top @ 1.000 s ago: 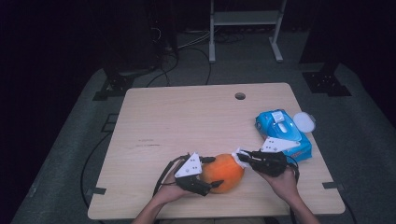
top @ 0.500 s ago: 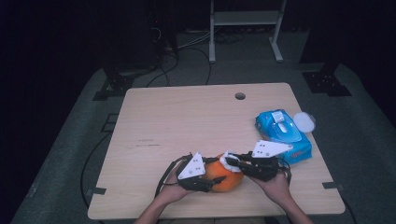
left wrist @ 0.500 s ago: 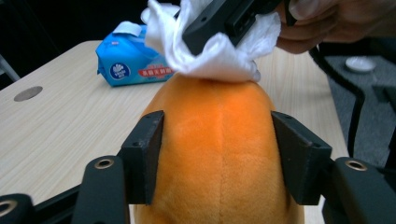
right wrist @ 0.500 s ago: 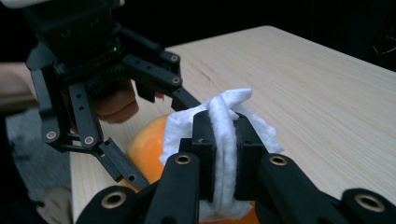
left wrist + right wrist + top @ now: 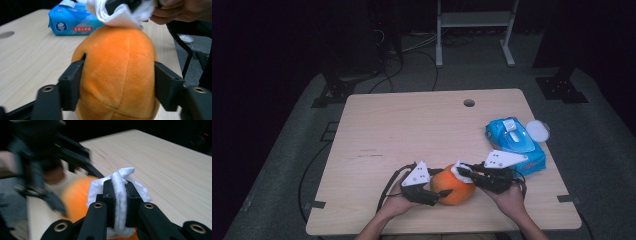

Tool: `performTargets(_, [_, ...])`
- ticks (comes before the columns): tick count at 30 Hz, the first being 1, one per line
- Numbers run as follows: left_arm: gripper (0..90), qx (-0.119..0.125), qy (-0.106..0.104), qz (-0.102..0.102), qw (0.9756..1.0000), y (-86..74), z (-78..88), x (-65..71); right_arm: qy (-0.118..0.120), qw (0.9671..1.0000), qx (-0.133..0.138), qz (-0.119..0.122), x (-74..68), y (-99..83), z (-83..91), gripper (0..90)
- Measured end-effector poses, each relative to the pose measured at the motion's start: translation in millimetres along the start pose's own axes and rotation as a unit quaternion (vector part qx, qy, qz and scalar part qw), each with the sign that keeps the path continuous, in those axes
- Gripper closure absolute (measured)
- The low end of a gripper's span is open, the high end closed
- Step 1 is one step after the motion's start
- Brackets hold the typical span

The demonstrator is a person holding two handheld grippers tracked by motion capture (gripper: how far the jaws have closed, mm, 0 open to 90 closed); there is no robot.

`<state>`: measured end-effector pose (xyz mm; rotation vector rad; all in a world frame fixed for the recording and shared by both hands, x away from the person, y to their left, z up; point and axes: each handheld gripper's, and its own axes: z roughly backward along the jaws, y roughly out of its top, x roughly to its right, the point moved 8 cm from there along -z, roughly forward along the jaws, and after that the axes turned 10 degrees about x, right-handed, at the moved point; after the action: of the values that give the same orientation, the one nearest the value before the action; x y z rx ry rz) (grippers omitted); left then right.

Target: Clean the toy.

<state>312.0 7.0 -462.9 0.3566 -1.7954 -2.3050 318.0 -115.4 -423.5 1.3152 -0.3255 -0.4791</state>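
- My left gripper [image 5: 439,192] sits at about 7 o'clock on the worktop [image 5: 412,125], near its front edge. Its jaws have just been closing and now press on both sides of the orange plush ball [image 5: 453,186].
- In the left gripper view, the black jaws dent the ball's [image 5: 117,72] soft sides, and the ball rests on the worktop [image 5: 30,55].
- The ball lies at about 6 o'clock on the worktop, between my two grippers.
- My right gripper [image 5: 460,171] comes in from the ball's 3 o'clock side, clamped tight on a white wipe [image 5: 458,170]. The wipe touches the top of the ball.
- In the right gripper view, the wipe [image 5: 121,195] is pinched between the jaws, bunched above and below them.
- A blue pack of wipes [image 5: 514,145] lies at about 4 o'clock on the worktop, near the right edge.
- A white lid [image 5: 538,130] lies just beside the pack, at its 2 o'clock.
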Motion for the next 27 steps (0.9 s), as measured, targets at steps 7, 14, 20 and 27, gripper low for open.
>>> performTargets(7, [39.2,0.020,0.012,0.019,0.9995,4.2,8.9,-7.0,-0.007,0.9999,0.004,-0.013,9.8,-3.8,3.3,81.3])
performTargets(14, [39.4,0.041,0.019,0.037,0.9983,7.7,10.7,-10.9,-0.016,0.9976,0.008,-0.066,28.0,-11.6,7.9,81.3])
performTargets(20, [36.3,0.036,0.019,0.043,0.9982,7.9,8.9,-7.8,0.025,0.9993,0.015,-0.024,-4.9,4.7,-3.2,81.3])
performTargets(27, [8.5,0.010,0.017,0.042,0.9989,-1.2,2.9,-9.8,-0.015,0.9994,0.000,-0.032,20.0,-9.4,4.3,81.3])
